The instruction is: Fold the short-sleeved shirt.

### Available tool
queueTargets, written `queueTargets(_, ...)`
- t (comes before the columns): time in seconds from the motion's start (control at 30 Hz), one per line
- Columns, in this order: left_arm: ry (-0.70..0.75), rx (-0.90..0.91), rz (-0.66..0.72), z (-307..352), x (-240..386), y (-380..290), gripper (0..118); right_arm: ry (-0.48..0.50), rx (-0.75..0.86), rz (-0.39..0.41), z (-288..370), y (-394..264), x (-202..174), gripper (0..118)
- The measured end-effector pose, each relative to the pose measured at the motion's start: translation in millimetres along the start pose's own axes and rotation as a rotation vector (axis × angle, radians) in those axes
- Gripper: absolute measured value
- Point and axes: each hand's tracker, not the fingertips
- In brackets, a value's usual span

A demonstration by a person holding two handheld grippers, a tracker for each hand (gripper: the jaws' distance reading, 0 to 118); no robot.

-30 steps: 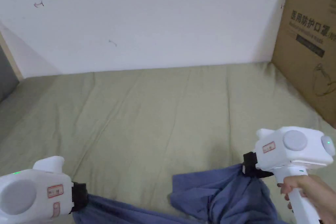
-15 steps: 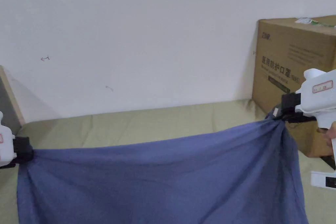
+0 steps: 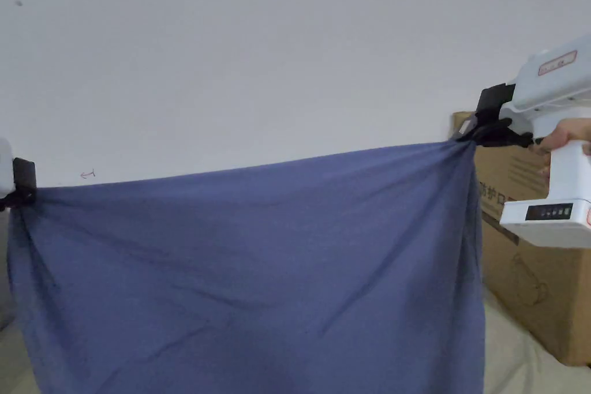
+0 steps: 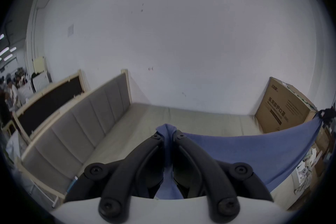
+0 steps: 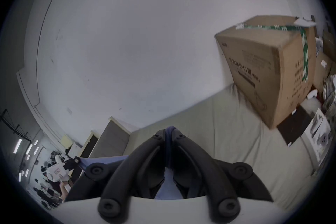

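1. While both grippers are raised in the head view, the blue shirt (image 3: 248,262) hangs between them as a wide sheet, spread across most of the picture and falling past its lower edge.
2. At the sheet's left top corner, the left gripper (image 3: 16,196) has its black jaws clenched on a bunched bit of the shirt's edge; in the left gripper view (image 4: 168,134) the cloth (image 4: 245,153) runs up between the two jaws and pokes out past their tips.
3. At the right top corner, the right gripper (image 3: 470,134) sits higher than the left one, so the shirt's top edge slopes upward to the right. Its jaws grip a gathered corner; in the right gripper view (image 5: 170,132) a narrow fold of blue cloth (image 5: 170,186) is pinched between both jaws.
4. A hand (image 3: 563,138) wraps the right gripper's white handle near the right edge.
5. Behind the shirt's right side stands a brown cardboard box (image 3: 537,291), resting on the pale green bed sheet (image 3: 519,366).
6. Farther off in the left gripper view, a grey padded headboard (image 4: 87,118) runs along the bed's left side.
7. Beyond everything is the plain white wall (image 3: 260,55).
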Motion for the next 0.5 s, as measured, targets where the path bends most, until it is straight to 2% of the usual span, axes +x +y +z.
queueTargets(0.03,-0.004,0.004,0.002,-3.7,0.5,13.2,7,-0.023,0.011,0.036,-4.5,11.3,-9.6,6)
queueTargets(0.1,-0.021,0.031,0.061,-13.6,0.6,43.0,7,-0.043,0.041,0.053,-13.4,33.9,-29.4,6)
queueTargets(0.17,-0.001,0.077,0.092,-22.0,3.6,70.2,7,-0.026,0.099,-0.003,-19.2,55.4,-41.9,6)
queueTargets(0.23,0.035,0.100,0.046,-31.1,9.8,95.5,7,-0.006,0.104,-0.027,-25.2,77.2,-51.5,6)
queueTargets(0.3,0.054,0.149,-0.045,-37.9,15.6,115.6,7,-0.027,0.129,-0.001,-28.3,93.9,-62.3,6)
queueTargets(0.33,0.053,0.177,0.004,-40.6,16.0,120.1,7,-0.043,0.150,0.013,-28.1,98.6,-66.4,6)
queueTargets(0.37,0.038,0.163,-0.009,-43.8,17.1,127.7,7,-0.044,0.156,0.047,-28.5,103.7,-69.5,6)
queueTargets(0.5,0.022,0.227,0.016,-50.7,21.7,136.9,7,-0.075,0.188,0.051,-29.5,108.9,-71.1,6)
